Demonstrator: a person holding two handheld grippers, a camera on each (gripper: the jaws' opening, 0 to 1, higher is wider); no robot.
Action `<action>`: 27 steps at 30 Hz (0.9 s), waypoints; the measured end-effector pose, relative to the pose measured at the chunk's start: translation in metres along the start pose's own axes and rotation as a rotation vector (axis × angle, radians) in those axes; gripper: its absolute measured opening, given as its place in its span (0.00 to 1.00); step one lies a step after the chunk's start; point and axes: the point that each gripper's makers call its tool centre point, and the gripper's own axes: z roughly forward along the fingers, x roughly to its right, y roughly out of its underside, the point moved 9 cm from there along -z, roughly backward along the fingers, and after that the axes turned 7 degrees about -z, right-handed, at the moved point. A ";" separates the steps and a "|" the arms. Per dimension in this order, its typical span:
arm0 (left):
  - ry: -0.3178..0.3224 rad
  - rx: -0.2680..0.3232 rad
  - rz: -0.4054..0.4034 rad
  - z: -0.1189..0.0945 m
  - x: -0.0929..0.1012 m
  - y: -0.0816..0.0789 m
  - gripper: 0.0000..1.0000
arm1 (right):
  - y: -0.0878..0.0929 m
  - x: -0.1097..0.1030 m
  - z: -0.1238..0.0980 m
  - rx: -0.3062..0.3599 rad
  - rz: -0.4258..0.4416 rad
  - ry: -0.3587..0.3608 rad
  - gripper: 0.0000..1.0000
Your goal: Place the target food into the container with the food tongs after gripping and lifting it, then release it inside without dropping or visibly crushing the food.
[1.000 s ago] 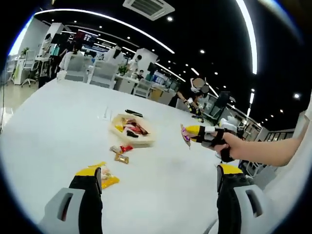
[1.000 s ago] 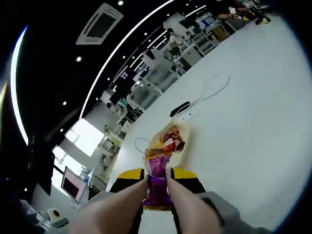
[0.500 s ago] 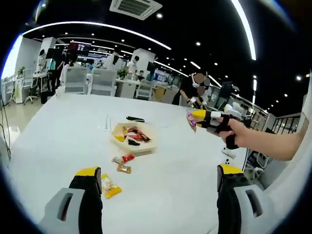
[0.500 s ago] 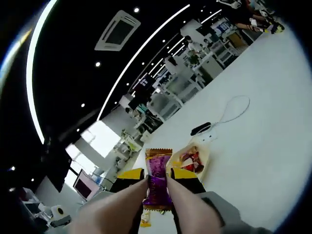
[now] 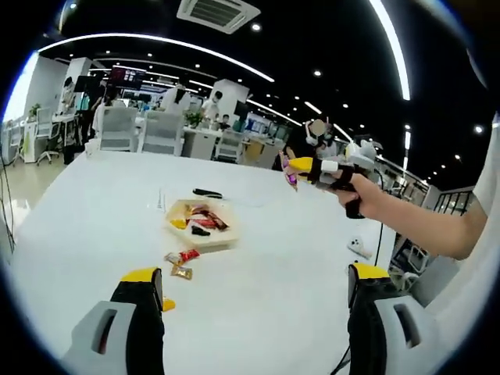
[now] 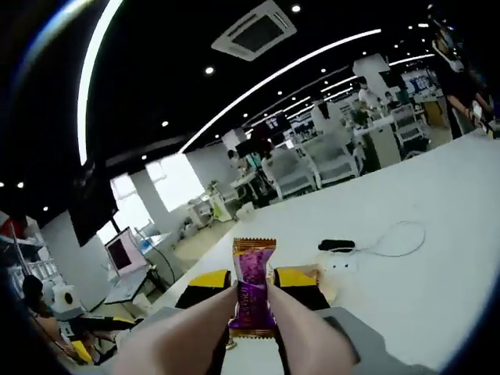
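**Purple candy held up above the table**

In the right gripper view, the right gripper [image 6: 251,291] pinches a purple candy [image 6: 251,293] in a shiny wrapper. The candy stands upright between the two yellow-tipped jaws, and its gold top edge sticks out above them. Behind the jaws, at about 2 o'clock, a black thing [image 6: 337,245] lies on the white table [image 6: 437,258], and a thin white cord [image 6: 394,241] loops beside it. The edge of the tray [image 6: 322,283] peeks out just to the right of the jaws.

In the left gripper view, the left gripper [image 5: 254,297] has its jaws spread wide apart and holds nothing. The right gripper [image 5: 294,169] comes in at about 1 o'clock, held by a hand [image 5: 361,190], with the purple candy [image 5: 291,175] at its tip. The candy is in the air, well apart from the tray. The tray [image 5: 197,222] sits on the table [image 5: 266,281] near the middle, at about 11 o'clock from the jaws, with several wrapped snacks [image 5: 201,220] in it. Two small candies [image 5: 179,262] lie on the table just in front of the tray. A yellow packet [image 5: 167,304] peeks out beside the left jaw.
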 end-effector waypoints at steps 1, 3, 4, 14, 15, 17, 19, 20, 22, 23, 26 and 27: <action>0.004 0.002 -0.008 0.001 0.002 0.001 0.99 | -0.001 -0.001 0.002 -0.004 0.008 -0.013 0.20; 0.008 0.003 -0.011 0.003 0.003 0.003 0.99 | -0.004 -0.002 0.004 -0.006 -0.016 -0.018 0.20; 0.011 0.000 -0.010 0.004 0.003 0.003 0.99 | -0.005 -0.003 0.005 -0.011 -0.028 -0.022 0.20; 0.015 0.033 -0.016 0.003 -0.001 -0.006 0.99 | -0.041 -0.008 0.017 0.005 -0.119 -0.041 0.20; 0.012 0.041 -0.018 0.002 -0.001 -0.007 0.99 | -0.045 -0.009 0.020 0.005 -0.132 -0.046 0.21; 0.013 0.057 -0.026 0.001 -0.002 -0.008 0.99 | -0.051 -0.011 0.028 0.006 -0.174 -0.041 0.21; 0.014 0.059 -0.033 0.000 -0.002 -0.008 0.99 | -0.053 -0.011 0.032 0.004 -0.176 -0.035 0.21; 0.019 0.052 -0.039 0.000 -0.003 -0.006 0.99 | -0.056 -0.012 0.035 0.014 -0.151 -0.042 0.21; 0.027 0.043 -0.036 0.001 -0.004 -0.003 0.99 | -0.058 -0.015 0.040 0.013 -0.160 -0.050 0.21; 0.030 0.036 -0.034 0.002 -0.005 -0.002 0.99 | -0.058 -0.019 0.041 0.002 -0.173 -0.055 0.21; 0.028 0.032 -0.022 0.003 -0.006 -0.004 0.99 | -0.058 -0.018 0.046 -0.006 -0.182 -0.059 0.20; 0.030 0.055 -0.024 0.003 -0.006 -0.009 0.99 | -0.058 -0.017 0.048 -0.008 -0.181 -0.060 0.20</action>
